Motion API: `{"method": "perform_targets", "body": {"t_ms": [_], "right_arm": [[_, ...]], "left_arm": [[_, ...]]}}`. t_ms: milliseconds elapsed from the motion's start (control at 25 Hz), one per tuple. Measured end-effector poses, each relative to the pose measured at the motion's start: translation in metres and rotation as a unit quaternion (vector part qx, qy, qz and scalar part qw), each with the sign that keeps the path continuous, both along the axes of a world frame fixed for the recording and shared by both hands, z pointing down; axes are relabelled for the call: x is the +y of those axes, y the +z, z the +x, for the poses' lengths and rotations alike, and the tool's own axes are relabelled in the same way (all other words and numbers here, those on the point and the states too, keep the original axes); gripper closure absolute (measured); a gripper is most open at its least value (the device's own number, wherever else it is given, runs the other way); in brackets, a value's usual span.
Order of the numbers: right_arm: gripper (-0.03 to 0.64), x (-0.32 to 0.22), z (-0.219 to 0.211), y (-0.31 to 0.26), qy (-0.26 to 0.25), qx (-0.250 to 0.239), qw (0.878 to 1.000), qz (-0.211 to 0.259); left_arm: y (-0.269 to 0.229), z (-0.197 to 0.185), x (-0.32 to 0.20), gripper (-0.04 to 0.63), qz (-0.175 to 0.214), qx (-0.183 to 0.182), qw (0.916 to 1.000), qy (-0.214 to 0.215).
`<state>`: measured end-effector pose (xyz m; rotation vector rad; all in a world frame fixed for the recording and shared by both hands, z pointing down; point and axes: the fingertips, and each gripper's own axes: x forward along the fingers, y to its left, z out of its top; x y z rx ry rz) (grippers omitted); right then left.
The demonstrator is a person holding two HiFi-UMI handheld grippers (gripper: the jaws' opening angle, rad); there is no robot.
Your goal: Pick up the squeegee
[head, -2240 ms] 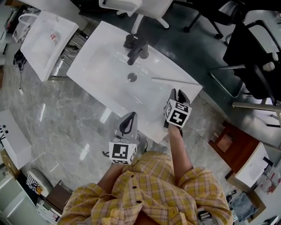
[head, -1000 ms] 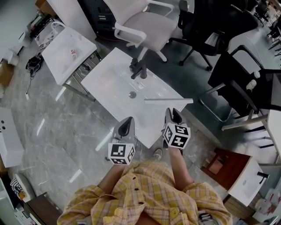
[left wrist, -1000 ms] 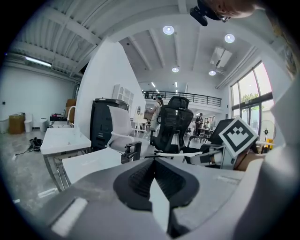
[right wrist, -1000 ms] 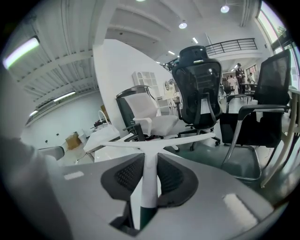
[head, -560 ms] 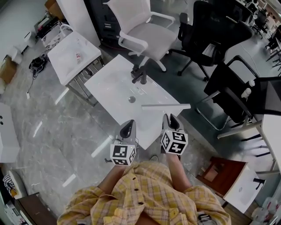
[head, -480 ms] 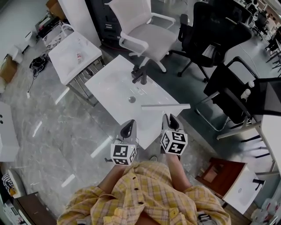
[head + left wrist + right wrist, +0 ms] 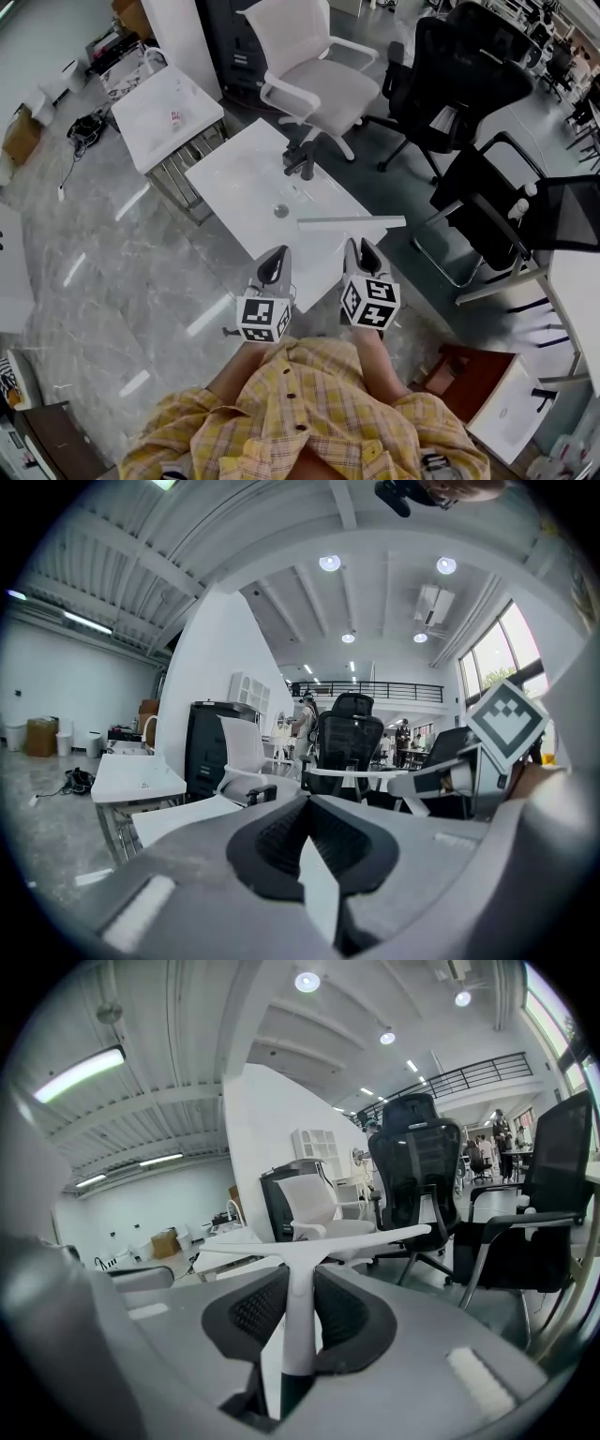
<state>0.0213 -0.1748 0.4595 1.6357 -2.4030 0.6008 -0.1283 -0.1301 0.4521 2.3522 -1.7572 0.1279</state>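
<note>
Where the head view looks down over a yellow plaid shirt (image 7: 309, 412), the right tongs (image 7: 360, 251) sit just right of centre, clamped on the slim white stem of the squeegee (image 7: 352, 222). Its long, straight blade bar lies across the middle of the frame, above the lower right corner of a glossy white rectangular washbasin (image 7: 244, 178). In the right gripper view the squeegee (image 7: 300, 1251) is a smooth plastic T: the stem rises in the centre between the ribbed dark pads (image 7: 258, 1312) of the right tongs (image 7: 298, 1283), and the thin crossbar spreads left and right above them. The left tongs (image 7: 275, 266), just left of centre, hold nothing; in the left gripper view the left tongs (image 7: 307, 803) have their ribbed black tips together. A dark angular faucet (image 7: 302, 161) and a round drain (image 7: 281, 211) mark the basin above centre. The polished grey marble floor (image 7: 94, 253) fills the left side
</note>
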Motion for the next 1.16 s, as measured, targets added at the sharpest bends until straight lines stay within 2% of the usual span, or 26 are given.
{"method": "perform_targets", "body": {"t_ms": [1160], "right_arm": [[0.532,0.044,0.013,-0.035,-0.025,-0.005,0.999,0.044]], "left_arm": [[-0.019,0.015,0.041,0.595,0.031,-0.006,0.9992,-0.026]]}}
